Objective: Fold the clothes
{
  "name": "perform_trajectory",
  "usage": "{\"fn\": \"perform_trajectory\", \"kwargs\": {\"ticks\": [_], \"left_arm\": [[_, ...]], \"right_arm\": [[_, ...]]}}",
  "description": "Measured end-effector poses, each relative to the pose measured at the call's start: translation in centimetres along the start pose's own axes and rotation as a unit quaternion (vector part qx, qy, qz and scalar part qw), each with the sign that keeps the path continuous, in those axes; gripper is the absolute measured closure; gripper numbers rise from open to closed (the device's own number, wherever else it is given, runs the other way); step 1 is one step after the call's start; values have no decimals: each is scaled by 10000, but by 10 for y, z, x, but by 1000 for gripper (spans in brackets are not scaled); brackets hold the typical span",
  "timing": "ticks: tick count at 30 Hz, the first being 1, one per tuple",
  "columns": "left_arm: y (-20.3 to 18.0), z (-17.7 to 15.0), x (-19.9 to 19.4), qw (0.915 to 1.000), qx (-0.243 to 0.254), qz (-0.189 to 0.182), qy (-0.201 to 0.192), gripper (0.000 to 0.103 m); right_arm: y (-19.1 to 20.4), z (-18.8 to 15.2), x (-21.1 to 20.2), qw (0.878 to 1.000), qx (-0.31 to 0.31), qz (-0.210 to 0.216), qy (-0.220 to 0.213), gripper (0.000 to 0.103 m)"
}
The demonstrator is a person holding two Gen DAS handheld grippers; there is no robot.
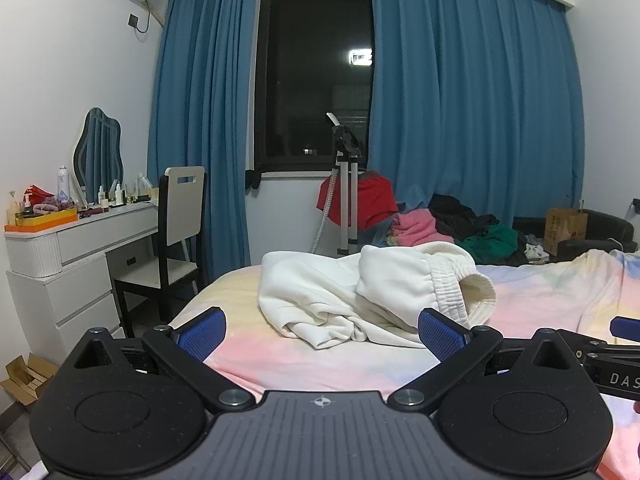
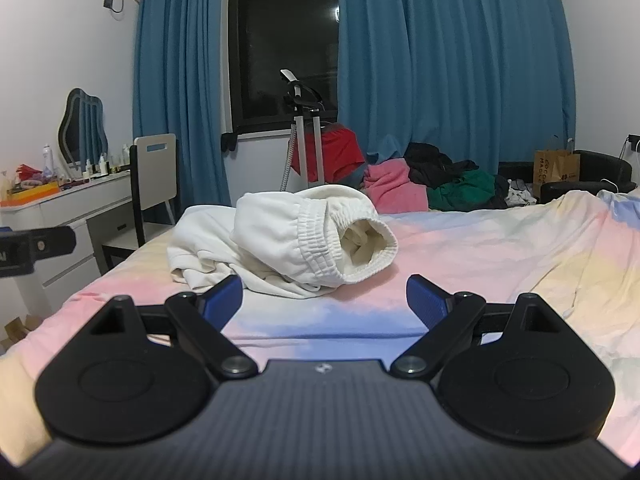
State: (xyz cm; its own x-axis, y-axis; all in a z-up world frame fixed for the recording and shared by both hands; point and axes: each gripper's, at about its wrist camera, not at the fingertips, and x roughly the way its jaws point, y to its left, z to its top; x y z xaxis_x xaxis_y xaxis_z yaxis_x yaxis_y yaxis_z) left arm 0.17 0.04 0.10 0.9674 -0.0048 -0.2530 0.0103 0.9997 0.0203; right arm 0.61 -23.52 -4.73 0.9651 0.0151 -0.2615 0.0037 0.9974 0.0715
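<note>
Right wrist: white sweatpants [image 2: 296,240] crumpled on bed [image 2: 460,240], waistband gaping; both tongs released, empty.

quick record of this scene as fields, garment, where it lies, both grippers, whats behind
garment: white sweatpants, crumpled, unfolded, elastic waistband facing the cameras
surface: bed with pastel sheet; sweatpants lie towards its left side
left gripper: open, empty, short of the sweatpants
right gripper: open, empty, not touching the cloth
behind bed: pile of clothes, pink, black and green, below blue curtains
left of bed: white dressing table with chair
fold status: not yet begun
</note>
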Motion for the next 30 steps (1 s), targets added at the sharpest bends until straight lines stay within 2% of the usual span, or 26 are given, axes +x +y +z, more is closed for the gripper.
{"fn": "perform_trajectory", "kwargs": {"ticks": [11,25,30], "left_arm": [[0,-3,1,10000,-6,69,-46,0],[0,-12,8,10000,-9,-25,-27,0],[-6,-20,17,9990,1,-432,146,0]], "right_arm": [[0,1,1,9999,122,-52,16,13],[-8,5,-2,9995,304,-96,-47,13],[-12,6,-3,9989,417,-209,16,13]]}}
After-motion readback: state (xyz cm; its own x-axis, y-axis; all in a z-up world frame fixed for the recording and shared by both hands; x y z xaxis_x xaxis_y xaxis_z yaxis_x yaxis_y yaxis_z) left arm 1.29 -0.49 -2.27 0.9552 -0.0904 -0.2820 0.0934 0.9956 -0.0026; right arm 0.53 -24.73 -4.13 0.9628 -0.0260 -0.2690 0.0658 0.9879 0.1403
